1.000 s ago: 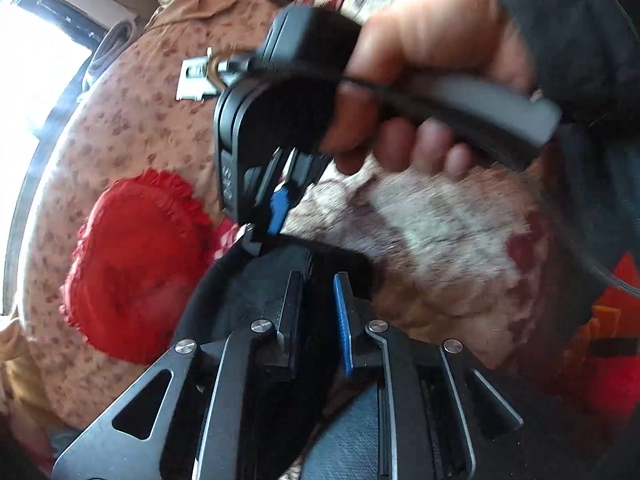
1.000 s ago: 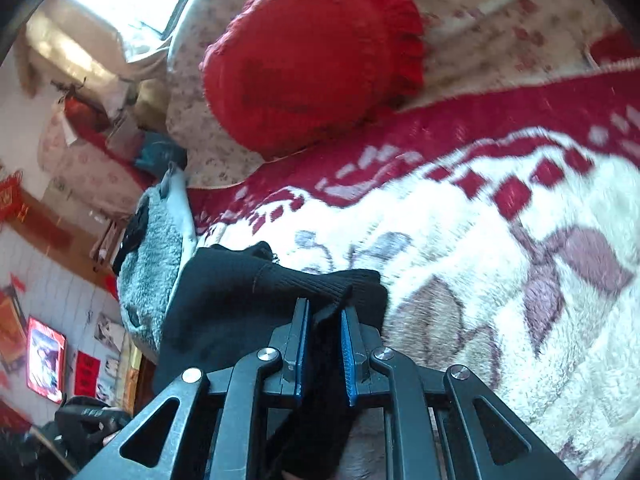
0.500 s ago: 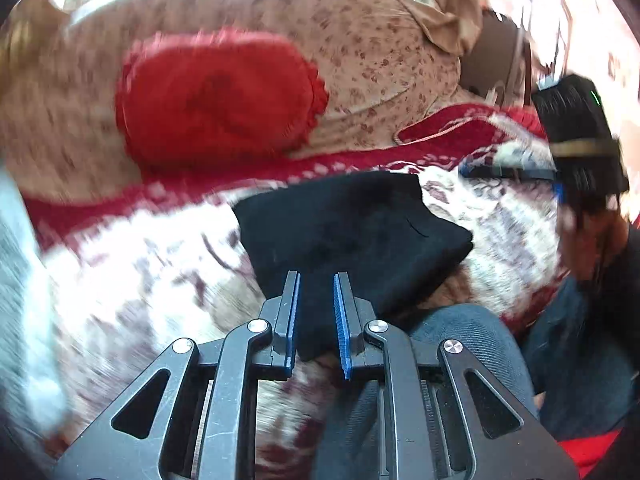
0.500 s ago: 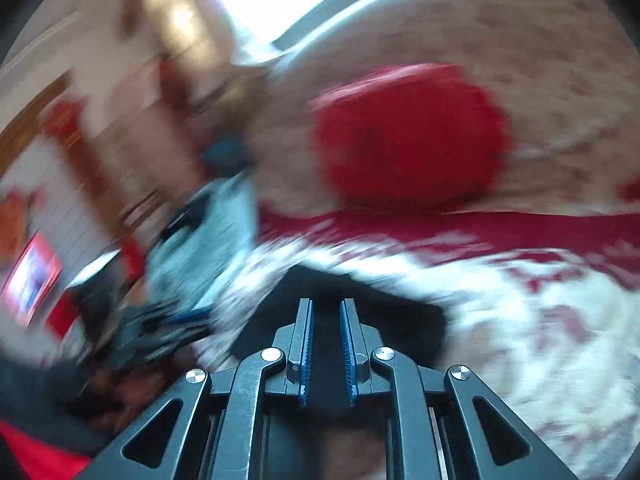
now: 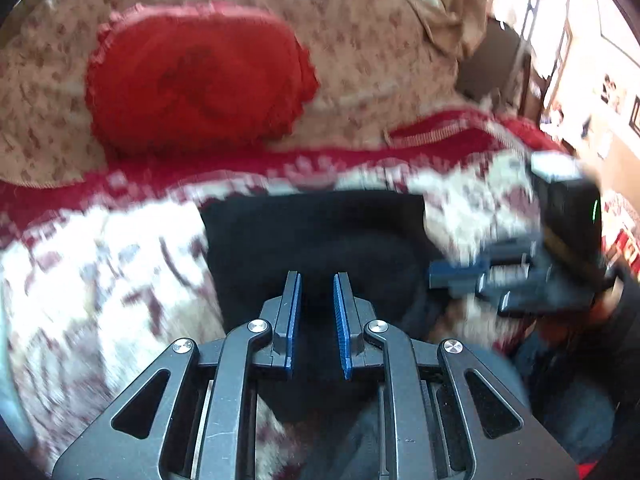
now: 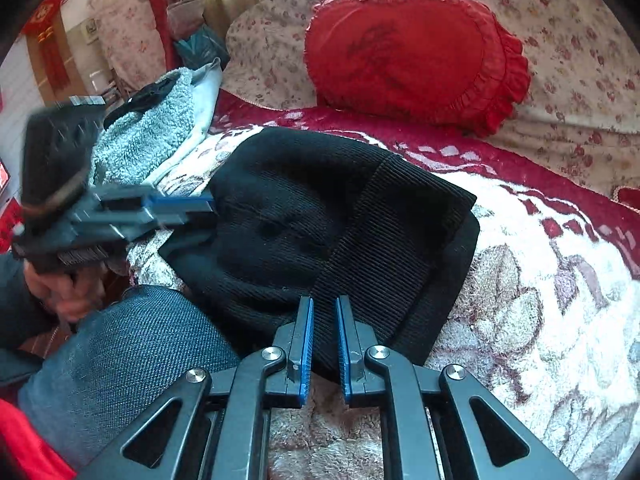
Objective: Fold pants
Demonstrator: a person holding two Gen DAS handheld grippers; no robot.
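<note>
Black knit pants [image 6: 320, 216] folded into compact bundle, lying on white-and-red blanket [image 6: 540, 320], near its front edge, by person's denim knee [image 6: 132, 344]. Red frilled cushion [image 6: 408, 52] at back edge, well apart. Grey towel [image 6: 148, 136] at left edge. Left gripper [image 5: 316, 312] narrow gap, nothing pinched. Right gripper [image 6: 324, 344] jaws closing, nothing pinched, over near edge of pants.

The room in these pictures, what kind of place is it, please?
Probably a lived-in home, a bedroom or sitting room. The black pants lie on a plush red-and-white blanket, a frilled red cushion leans on floral upholstery, and red ornaments hang on the wall.
</note>
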